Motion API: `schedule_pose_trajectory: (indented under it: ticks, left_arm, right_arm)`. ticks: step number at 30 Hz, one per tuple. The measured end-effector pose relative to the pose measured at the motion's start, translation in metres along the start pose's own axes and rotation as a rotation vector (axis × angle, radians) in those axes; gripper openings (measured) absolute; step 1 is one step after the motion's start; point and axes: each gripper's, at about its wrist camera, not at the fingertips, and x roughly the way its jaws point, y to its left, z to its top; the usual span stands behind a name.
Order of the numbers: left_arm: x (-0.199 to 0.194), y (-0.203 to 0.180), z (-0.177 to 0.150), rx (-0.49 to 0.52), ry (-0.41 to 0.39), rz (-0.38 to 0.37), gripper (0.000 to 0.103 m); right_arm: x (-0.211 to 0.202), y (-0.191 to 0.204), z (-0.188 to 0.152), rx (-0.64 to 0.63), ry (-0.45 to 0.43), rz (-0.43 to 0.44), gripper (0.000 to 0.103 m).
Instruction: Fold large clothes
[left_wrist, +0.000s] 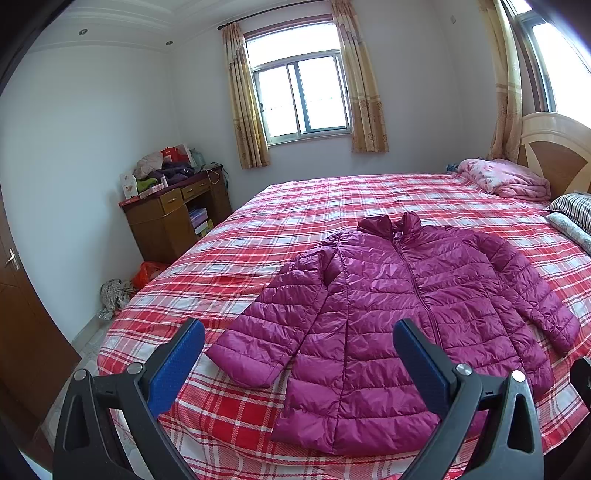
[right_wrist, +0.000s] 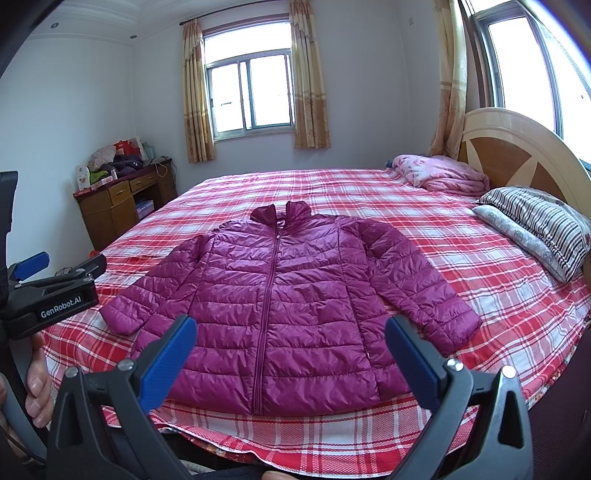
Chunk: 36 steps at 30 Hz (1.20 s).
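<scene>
So we had the purple puffer jacket (right_wrist: 280, 306) laid flat on the bed (right_wrist: 369, 192), front up, zipped shut, collar pointing at the far window and hem near the bed edge closest to us. Both sleeves were spread out to the sides, angled down. Nothing folded yet afaict.

Left tool (left_wrist: 299, 354) was spread wide and empty, hovering above the hem/left-sleeve side — not touching fabric. Right tool (right_wrist: 291, 350) same deal, jaws wide apart, nothing in them, lined up roughly over the lower middle of the jacket. We could see the left one off to the side in the right wrist view too, w/ a hand (right_wrist: 37, 384) on its grip.

Our take on doing the first fold well: go for a sleeve first, imo. Pinch the left sleeve cuff (left_wrist: 243, 365) w/ one tool and the shoulder seam w/ the other, then bring it across the chest. Puffer fabric looked slick and springy, so prob bite deep — a shallow pinch could slip. Keep the hem from sliding off the bed edge while pulling.
</scene>
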Motion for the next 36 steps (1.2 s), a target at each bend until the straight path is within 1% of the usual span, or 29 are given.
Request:
schedule_pose_trajectory:
  ticks: [5,8,11,14,16,18,20,22,24,26,28,31,34,36]
  left_arm:
    - [0.003,-0.001,-0.001,0.005,0.002,0.001,0.102]
    - [0.015,-0.005,-0.003,0.018,0.01,0.016,0.102]
    - [0.037,-0.011,-0.007,0.036,0.029,0.044,0.102]
    - [0.062,-0.017,-0.012,0.053,0.049,0.061,0.102]
    - [0.081,-0.022,-0.015,0.067,0.06,0.071,0.102]
    - [0.102,-0.028,-0.018,0.081,0.08,0.069,0.102]
    - [0.123,-0.033,-0.021,0.086,0.099,0.064,0.102]
    - [0.145,-0.038,-0.022,0.093,0.124,0.059,0.102]
    - [0.166,-0.043,-0.021,0.1,0.143,0.062,0.102]
    - [0.186,-0.046,-0.019,0.1,0.148,0.073,0.102]
    - [0.207,-0.049,-0.017,0.102,0.168,0.084,0.102]
    - [0.237,-0.056,-0.012,0.099,0.183,0.102,0.102]
    - [0.265,-0.06,-0.008,0.096,0.217,0.116,0.102]
    - [0.281,-0.063,-0.004,0.093,0.229,0.132,0.102]
  right_arm:
    - [0.003,-0.002,-0.002,0.006,0.007,0.001,0.103]
    - [0.015,-0.013,-0.005,0.03,0.029,-0.006,0.103]
    - [0.034,-0.036,-0.008,0.064,0.05,-0.056,0.103]
    - [0.054,-0.065,-0.014,0.135,0.082,-0.1,0.103]
    - [0.068,-0.086,-0.019,0.172,0.102,-0.147,0.103]
    - [0.083,-0.107,-0.025,0.211,0.134,-0.189,0.103]
    - [0.099,-0.131,-0.031,0.268,0.171,-0.21,0.103]
    - [0.115,-0.157,-0.038,0.317,0.214,-0.245,0.1]
    - [0.129,-0.185,-0.046,0.389,0.254,-0.272,0.091]
    - [0.138,-0.211,-0.052,0.459,0.279,-0.305,0.09]
    - [0.144,-0.227,-0.053,0.489,0.289,-0.34,0.09]
    - [0.159,-0.245,-0.052,0.519,0.304,-0.356,0.086]
    - [0.179,-0.254,-0.053,0.535,0.329,-0.351,0.078]
    - [0.189,-0.256,-0.056,0.54,0.345,-0.353,0.067]
